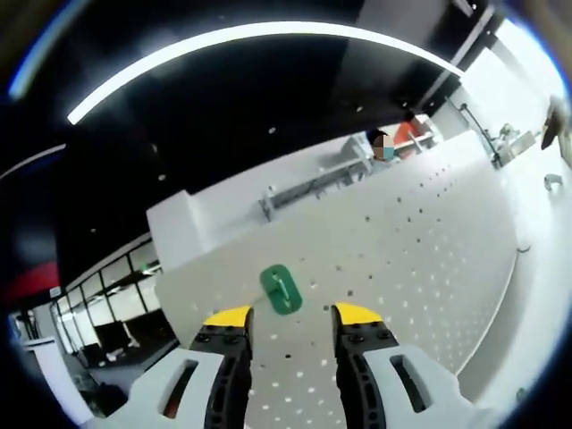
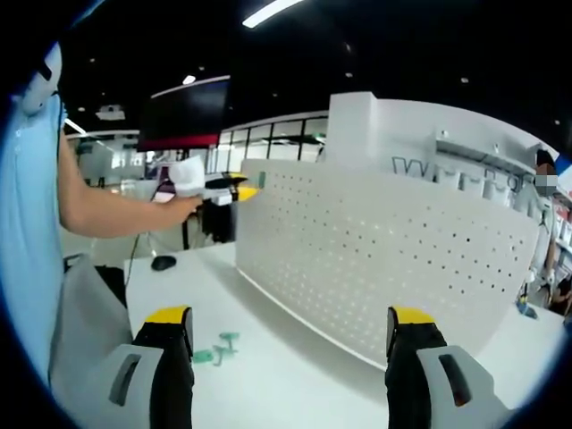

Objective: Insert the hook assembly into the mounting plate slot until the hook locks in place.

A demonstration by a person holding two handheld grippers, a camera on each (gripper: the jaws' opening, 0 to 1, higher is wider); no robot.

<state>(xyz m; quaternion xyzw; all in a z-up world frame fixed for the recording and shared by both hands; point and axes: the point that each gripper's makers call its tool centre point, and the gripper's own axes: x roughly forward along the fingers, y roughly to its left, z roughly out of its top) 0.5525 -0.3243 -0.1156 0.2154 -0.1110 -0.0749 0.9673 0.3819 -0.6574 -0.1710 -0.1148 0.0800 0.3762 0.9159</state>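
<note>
Right gripper (image 2: 290, 335): jaws wide apart, empty, over the white tabletop (image 2: 295, 384).
Loose small green plastic hooks (image 2: 219, 347): lying flat on that tabletop, unpicked.
Left gripper (image 1: 291, 315): jaws apart, empty, raised at the upright white perforated mounting panel (image 1: 420, 241).
Green oval hook plate (image 1: 281, 289): on the panel (locked or not, unclear).
Progress: seemingly one placed, more left.

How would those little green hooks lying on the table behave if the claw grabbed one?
The green hooks look small and thin, so probably light and easily nudged across the smooth white table. Their odd shape suggests they won't roll, though they might slip between jaws.
</note>
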